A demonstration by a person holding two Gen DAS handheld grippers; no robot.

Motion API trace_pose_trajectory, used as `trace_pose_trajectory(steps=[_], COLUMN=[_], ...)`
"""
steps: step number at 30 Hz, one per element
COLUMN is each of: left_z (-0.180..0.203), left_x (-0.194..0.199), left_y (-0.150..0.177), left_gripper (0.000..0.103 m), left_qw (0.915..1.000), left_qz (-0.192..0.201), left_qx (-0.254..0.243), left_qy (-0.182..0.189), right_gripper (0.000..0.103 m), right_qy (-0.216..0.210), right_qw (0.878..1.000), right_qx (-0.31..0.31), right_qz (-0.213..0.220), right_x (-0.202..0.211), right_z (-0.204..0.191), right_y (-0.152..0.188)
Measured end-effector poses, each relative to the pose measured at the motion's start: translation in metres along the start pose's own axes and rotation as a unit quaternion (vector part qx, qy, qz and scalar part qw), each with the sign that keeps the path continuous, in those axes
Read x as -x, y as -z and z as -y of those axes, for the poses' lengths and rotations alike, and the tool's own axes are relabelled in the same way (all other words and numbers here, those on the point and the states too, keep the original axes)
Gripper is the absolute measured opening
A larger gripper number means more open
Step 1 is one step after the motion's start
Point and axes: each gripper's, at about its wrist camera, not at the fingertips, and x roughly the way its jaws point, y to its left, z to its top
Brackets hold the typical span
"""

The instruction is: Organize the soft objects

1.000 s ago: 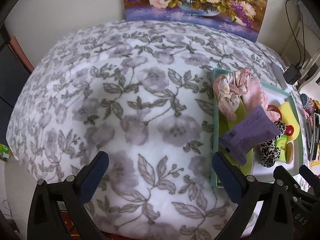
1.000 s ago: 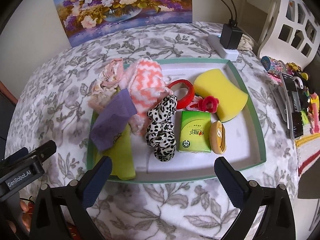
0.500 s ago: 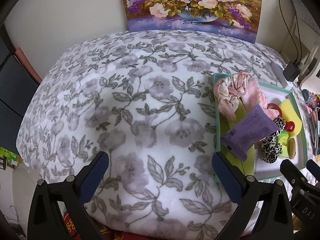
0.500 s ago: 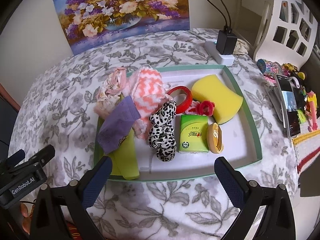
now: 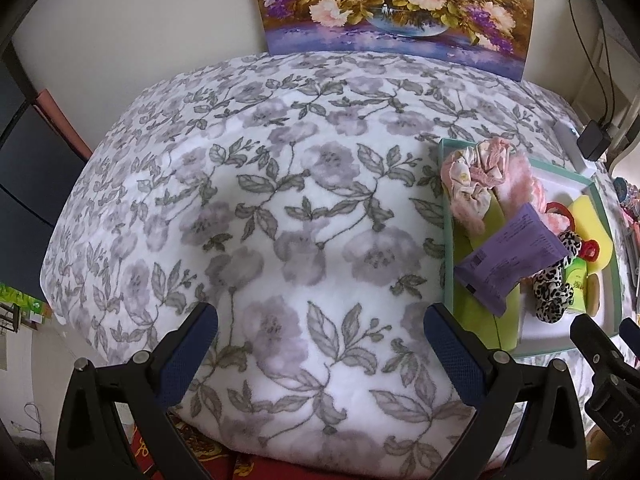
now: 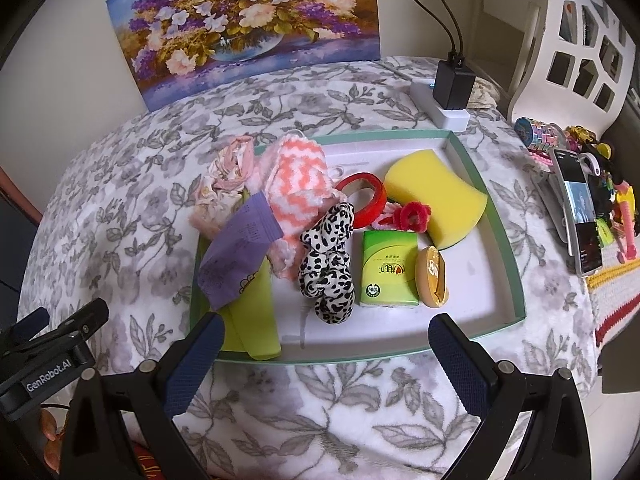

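Note:
A green-rimmed white tray (image 6: pixel 502 236) on the floral cloth holds a yellow sponge (image 6: pixel 436 196), a leopard scrunchie (image 6: pixel 328 264), a green tissue pack (image 6: pixel 388 268), a purple packet (image 6: pixel 236 252), a pink-white zigzag cloth (image 6: pixel 300 180), a pale floral scrunchie (image 6: pixel 224 180), red tape (image 6: pixel 366 194) and a lime cloth (image 6: pixel 252 320). My right gripper (image 6: pixel 326 344) is open and empty at the tray's near edge. My left gripper (image 5: pixel 320 336) is open and empty over bare cloth, left of the tray (image 5: pixel 447 240).
A flower painting (image 6: pixel 248 20) leans on the back wall. A white power strip with a black charger (image 6: pixel 452 88) lies behind the tray. A phone (image 6: pixel 580 208) and small toys lie at the right. The floral cloth (image 5: pixel 240 200) spreads left of the tray.
Both grippers have drawn back and up, so the table and tray look smaller and farther. Nothing in the tray has moved. Both stay open.

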Motion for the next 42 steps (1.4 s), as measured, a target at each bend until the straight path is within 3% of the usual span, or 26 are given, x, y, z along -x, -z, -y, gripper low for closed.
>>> trace_pose_trajectory(steps=[42], left_z=[-0.0043], left_x=[-0.0075], left_y=[-0.0003], left_gripper=[0.103], left_qw=[0.9997], left_qz=[-0.02], left_qx=[-0.001], left_qy=[-0.012], right_gripper=[0.103], right_qy=[0.011], right_qw=[1.0], right_qx=[0.005], right_qz=[-0.009], right_x=[-0.0054], right_z=[0.0004], right_y=[-0.0012])
